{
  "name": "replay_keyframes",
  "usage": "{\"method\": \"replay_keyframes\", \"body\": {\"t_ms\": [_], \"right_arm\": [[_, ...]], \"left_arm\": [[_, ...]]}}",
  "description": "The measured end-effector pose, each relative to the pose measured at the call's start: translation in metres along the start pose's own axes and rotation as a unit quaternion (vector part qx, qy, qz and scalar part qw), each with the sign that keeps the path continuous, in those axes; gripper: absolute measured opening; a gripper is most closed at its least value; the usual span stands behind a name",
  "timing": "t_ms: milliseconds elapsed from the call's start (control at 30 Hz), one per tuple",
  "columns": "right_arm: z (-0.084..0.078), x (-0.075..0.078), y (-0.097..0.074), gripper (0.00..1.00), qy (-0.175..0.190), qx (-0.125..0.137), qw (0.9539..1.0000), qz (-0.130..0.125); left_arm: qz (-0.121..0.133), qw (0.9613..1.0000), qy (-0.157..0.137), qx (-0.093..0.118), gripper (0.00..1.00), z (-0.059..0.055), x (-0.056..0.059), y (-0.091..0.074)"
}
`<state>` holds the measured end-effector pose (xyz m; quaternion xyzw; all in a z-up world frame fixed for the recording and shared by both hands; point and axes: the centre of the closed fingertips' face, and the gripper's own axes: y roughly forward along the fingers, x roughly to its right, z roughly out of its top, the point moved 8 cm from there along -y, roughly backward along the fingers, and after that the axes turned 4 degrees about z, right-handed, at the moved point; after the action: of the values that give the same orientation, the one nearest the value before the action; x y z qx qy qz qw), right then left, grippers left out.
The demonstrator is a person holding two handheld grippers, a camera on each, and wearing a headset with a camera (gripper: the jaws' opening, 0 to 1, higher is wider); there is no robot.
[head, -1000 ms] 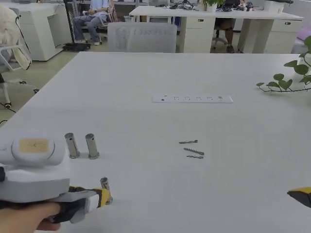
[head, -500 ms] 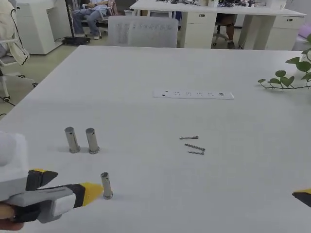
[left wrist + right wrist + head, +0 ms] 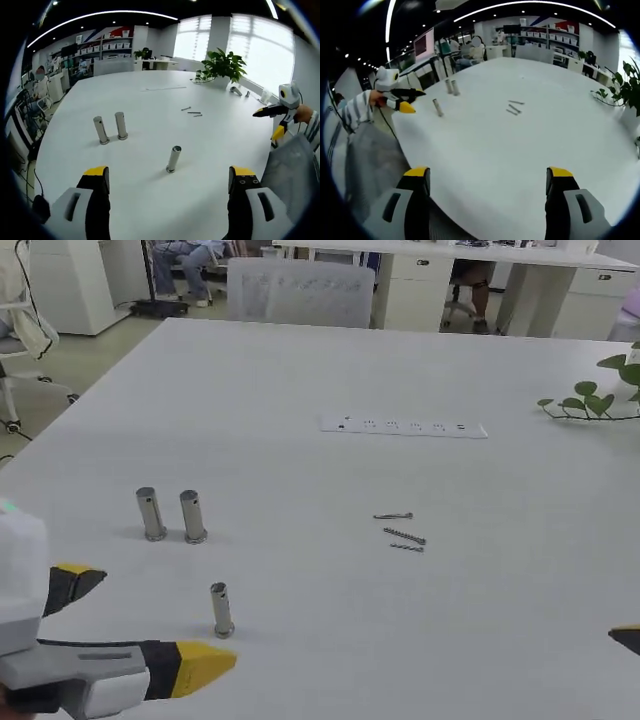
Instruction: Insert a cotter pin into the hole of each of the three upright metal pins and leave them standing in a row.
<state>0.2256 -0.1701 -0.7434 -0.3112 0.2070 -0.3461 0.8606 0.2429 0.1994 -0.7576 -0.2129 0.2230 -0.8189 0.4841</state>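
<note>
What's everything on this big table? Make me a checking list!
Surface: white table, flat and bare-topped.
Job's things: three metal pins stand upright, two side by side and one alone nearer. Three cotter pins lie loose to their right, none in a hole yet.
Clutter: power strip mid-table; plant at the right edge.
Grippers: left hand-held gripper open, near the lone pin, holding nothing; right hand-held gripper open, holding nothing.
Cables: a dark cable hangs below the left one.
Surroundings: office with desks, a grey chair, people sitting far back.
</note>
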Motion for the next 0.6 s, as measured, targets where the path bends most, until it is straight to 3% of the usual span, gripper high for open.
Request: {"method": "replay_keyframes", "body": {"t_ms": [167,233,300,533,600], "right_arm": [[0.006,0.008,0.0,0.97,-0.012,-0.009,0.9999,0.001],[0.013,0.01,0.001,0.96,-0.007,0.006,0.9996,0.027],[0.019,0.014,0.0,0.94,-0.002,0.019,0.9992,0.036],[0.046,0.035,0.003,0.91,-0.031,0.024,0.998,0.049],[0.055,0.039,0.006,0.9,-0.037,0.022,0.9976,0.055]], "left_arm": [[-0.001,0.9998,0.016,0.009,1.0,0.0,0.0,0.0],[-0.012,0.9997,0.001,0.022,1.0,0.001,0.001,-0.001],[-0.027,0.9987,-0.01,0.042,1.0,0.003,0.002,-0.002],[-0.03,0.9983,-0.011,0.049,1.0,0.001,0.001,-0.005],[-0.04,0.9975,-0.026,0.053,1.0,0.0,0.001,-0.004]]}}
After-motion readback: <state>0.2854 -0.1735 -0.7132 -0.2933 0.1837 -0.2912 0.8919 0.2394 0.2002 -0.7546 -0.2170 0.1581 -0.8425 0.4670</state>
